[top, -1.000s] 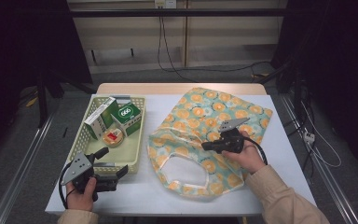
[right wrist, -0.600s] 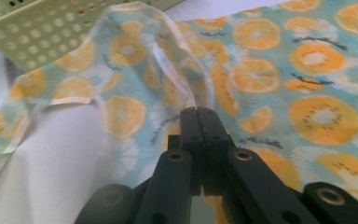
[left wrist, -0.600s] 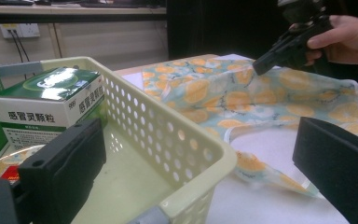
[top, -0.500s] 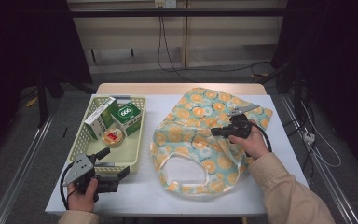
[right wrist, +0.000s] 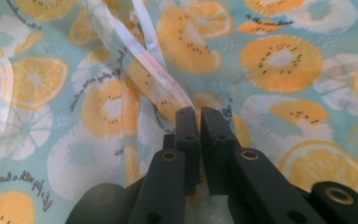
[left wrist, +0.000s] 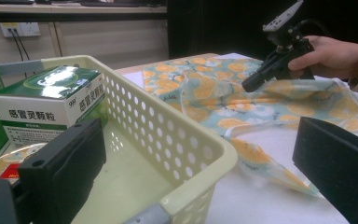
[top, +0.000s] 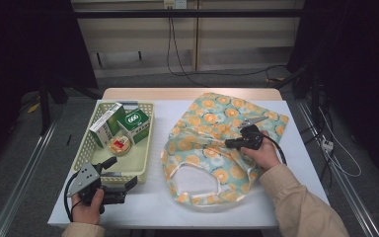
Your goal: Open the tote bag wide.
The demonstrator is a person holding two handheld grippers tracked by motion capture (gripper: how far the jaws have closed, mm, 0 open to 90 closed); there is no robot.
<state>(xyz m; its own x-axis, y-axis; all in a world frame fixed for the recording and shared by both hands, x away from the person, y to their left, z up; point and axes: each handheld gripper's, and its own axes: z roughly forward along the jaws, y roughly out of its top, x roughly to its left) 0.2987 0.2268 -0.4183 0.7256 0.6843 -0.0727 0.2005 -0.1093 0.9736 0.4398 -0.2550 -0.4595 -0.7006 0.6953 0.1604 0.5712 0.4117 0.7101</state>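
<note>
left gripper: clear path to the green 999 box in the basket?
Probably yes. The left gripper sits open at the basket's near rim, and the green box lies uncovered beyond it; it must go over the wall.

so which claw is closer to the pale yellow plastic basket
Left. The left claw sits right at the near end of the pale yellow perforated plastic basket; the right claw is off over the orange-print fabric bag.
</note>
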